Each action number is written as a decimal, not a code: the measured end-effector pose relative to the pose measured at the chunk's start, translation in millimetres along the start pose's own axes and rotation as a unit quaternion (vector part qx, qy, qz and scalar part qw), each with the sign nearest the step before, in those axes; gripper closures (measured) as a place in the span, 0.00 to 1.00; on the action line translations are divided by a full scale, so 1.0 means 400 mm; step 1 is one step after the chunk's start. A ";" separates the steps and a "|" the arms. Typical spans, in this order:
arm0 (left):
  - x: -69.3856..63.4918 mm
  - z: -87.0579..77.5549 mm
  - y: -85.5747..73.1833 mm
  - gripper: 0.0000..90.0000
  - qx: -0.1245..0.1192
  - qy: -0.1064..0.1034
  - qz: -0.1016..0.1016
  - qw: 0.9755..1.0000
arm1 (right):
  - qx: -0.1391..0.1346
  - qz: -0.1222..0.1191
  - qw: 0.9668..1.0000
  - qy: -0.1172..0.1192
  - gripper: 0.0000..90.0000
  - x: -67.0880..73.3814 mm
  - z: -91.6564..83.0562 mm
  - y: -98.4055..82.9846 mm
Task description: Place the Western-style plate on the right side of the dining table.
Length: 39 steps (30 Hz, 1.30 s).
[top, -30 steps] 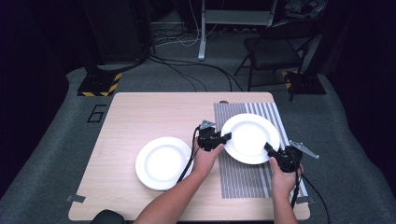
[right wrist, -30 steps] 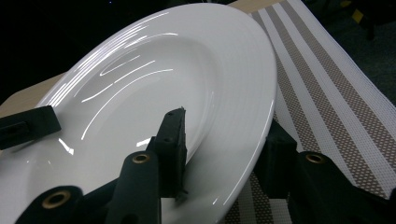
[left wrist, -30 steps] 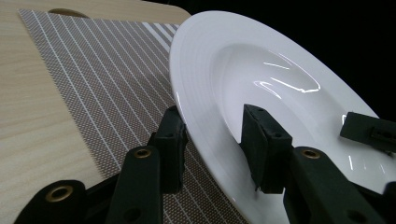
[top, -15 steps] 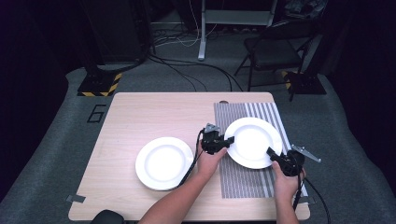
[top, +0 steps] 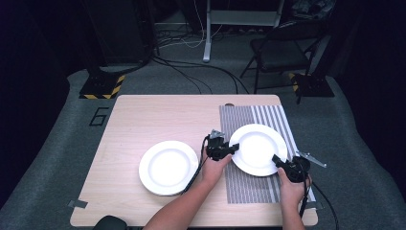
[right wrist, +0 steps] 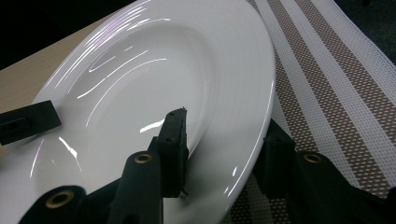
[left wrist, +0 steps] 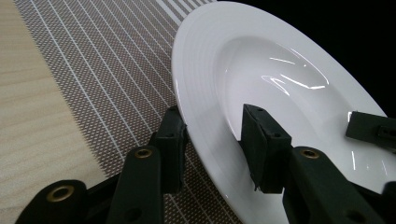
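Note:
A white plate point(top: 258, 148) sits over the striped placemat point(top: 268, 114) on the right half of the table, held from both sides. My left gripper point(top: 233, 149) is shut on its left rim. In the left gripper view one jaw is under the rim of the plate point(left wrist: 280, 70) and the other presses on its inner slope. My right gripper point(top: 277, 161) is shut on the near right rim. In the right gripper view the plate point(right wrist: 163, 70) tilts up, with its edge raised off the placemat point(right wrist: 336, 79).
A second white plate point(top: 168, 166) lies on the bare wooden table point(top: 158, 120) to the left, close to my left forearm. A dark chair point(top: 282, 48) and floor cables lie beyond the far edge.
The held plate and both grippers have shifted slightly toward the near edge of the table. The left plate has stayed put.

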<state>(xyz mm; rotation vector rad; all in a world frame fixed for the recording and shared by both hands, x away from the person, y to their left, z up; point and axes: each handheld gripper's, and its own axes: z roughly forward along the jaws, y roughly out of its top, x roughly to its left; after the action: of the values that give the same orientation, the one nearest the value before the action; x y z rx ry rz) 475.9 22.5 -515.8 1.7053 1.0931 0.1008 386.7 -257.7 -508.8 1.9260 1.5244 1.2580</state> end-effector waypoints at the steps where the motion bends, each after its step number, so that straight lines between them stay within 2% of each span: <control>1: 0.001 0.001 -0.001 0.68 0.001 0.001 0.001 1.000 | 0.001 0.000 1.000 0.000 0.66 -0.001 0.002 0.000; 5: 0.001 0.009 -0.004 0.68 0.001 0.001 -0.005 1.000 | 0.003 0.002 1.000 -0.001 0.66 -0.006 0.009 -0.002; 9: 0.005 0.018 -0.007 0.68 0.005 0.003 0.001 1.000 | 0.005 0.000 1.000 -0.002 0.66 -0.015 0.017 -0.003; 15: 0.004 0.026 -0.011 0.68 0.004 0.006 -0.004 1.000 | 0.008 -0.002 1.000 -0.004 0.66 -0.020 0.023 -0.003; 19: 0.003 0.031 -0.013 0.68 0.008 0.008 -0.001 1.000 | 0.011 -0.003 1.000 -0.007 0.66 -0.025 0.026 -0.005; 23: 0.008 0.034 -0.013 0.68 0.009 0.009 0.007 1.000 | 0.014 0.006 1.000 -0.004 0.66 -0.029 0.031 -0.009; 24: 0.006 0.035 -0.013 0.68 0.011 0.010 0.000 1.000 | 0.015 0.006 1.000 -0.005 0.66 -0.031 0.032 -0.009; 26: 0.012 0.038 -0.010 0.68 0.010 0.009 0.011 1.000 | 0.014 0.008 1.000 -0.004 0.66 -0.032 0.035 -0.010; 31: 0.017 0.047 -0.006 0.68 0.013 0.007 -0.006 1.000 | 0.010 0.007 1.000 -0.002 0.66 -0.034 0.045 -0.008; 39: 0.016 0.055 -0.003 0.68 0.016 0.007 -0.011 1.000 | 0.013 0.013 1.000 -0.004 0.66 -0.042 0.050 -0.001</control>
<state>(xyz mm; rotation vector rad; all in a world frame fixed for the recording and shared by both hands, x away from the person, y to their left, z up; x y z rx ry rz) 491.0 11.2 -529.1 1.7241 1.1287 0.0813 402.5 -268.4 -526.4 1.9720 1.5237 1.2450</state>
